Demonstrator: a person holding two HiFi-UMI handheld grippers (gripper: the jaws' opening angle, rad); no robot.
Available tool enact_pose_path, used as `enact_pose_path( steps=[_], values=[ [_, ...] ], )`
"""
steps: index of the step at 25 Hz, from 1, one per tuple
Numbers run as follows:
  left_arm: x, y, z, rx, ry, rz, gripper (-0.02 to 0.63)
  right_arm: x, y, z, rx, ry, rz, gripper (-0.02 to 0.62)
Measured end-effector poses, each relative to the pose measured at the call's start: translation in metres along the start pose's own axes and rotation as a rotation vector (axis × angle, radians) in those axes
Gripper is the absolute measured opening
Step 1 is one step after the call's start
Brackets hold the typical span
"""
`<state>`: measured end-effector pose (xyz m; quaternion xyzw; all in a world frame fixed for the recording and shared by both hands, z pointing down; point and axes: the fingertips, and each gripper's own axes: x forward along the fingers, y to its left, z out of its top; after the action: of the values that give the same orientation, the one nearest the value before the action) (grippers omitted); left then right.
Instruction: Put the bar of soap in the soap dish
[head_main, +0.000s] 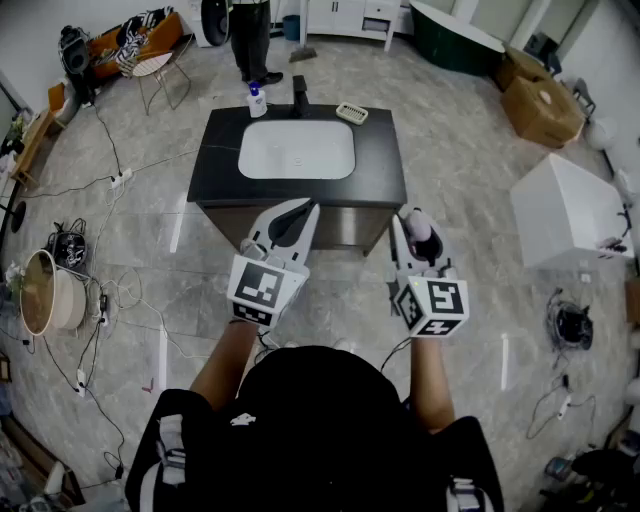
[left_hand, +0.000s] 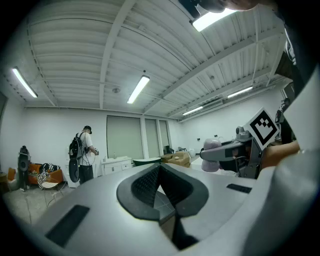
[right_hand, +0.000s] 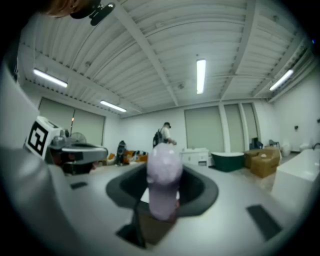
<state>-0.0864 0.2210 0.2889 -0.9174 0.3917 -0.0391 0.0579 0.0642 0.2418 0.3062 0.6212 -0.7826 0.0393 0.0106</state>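
Observation:
The pale lilac bar of soap (head_main: 420, 229) stands between the jaws of my right gripper (head_main: 412, 222), which is shut on it; in the right gripper view the soap (right_hand: 163, 180) fills the gap between the pads. My left gripper (head_main: 303, 210) is shut with nothing in it, and its dark pads (left_hand: 150, 187) meet at the tip. Both grippers are held level in front of the black vanity counter (head_main: 385, 165), short of its near edge. The small pale soap dish (head_main: 352, 112) lies on the counter's far right, behind the basin. From the left gripper view the soap (left_hand: 212, 156) shows at the right.
A white basin (head_main: 297, 150) sits in the counter, with a black faucet (head_main: 300, 97) and a pump bottle (head_main: 257, 100) behind it. A person (head_main: 252, 40) stands beyond the vanity. A white cabinet (head_main: 570, 210) and cardboard boxes (head_main: 540, 100) are at the right; cables lie on the left floor.

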Motion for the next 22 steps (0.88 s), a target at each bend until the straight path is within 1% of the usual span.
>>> enact_pose_path(
  steps=[7,12,17,22],
  values=[
    [0.004,-0.003,-0.002,-0.006,0.009,0.007,0.025,0.002,-0.006,-0.001,0.005,-0.002,0.009,0.176],
    [0.011,-0.013,-0.005,-0.015,0.021,0.017,0.025,-0.001,-0.015,-0.002,-0.006,0.002,0.022,0.176],
    [0.024,-0.034,-0.007,-0.025,0.035,0.033,0.025,-0.009,-0.034,-0.004,0.004,0.013,0.066,0.176],
    [0.031,-0.058,-0.019,-0.033,0.064,0.061,0.025,-0.019,-0.054,-0.017,0.028,0.030,0.111,0.176]
  ],
)
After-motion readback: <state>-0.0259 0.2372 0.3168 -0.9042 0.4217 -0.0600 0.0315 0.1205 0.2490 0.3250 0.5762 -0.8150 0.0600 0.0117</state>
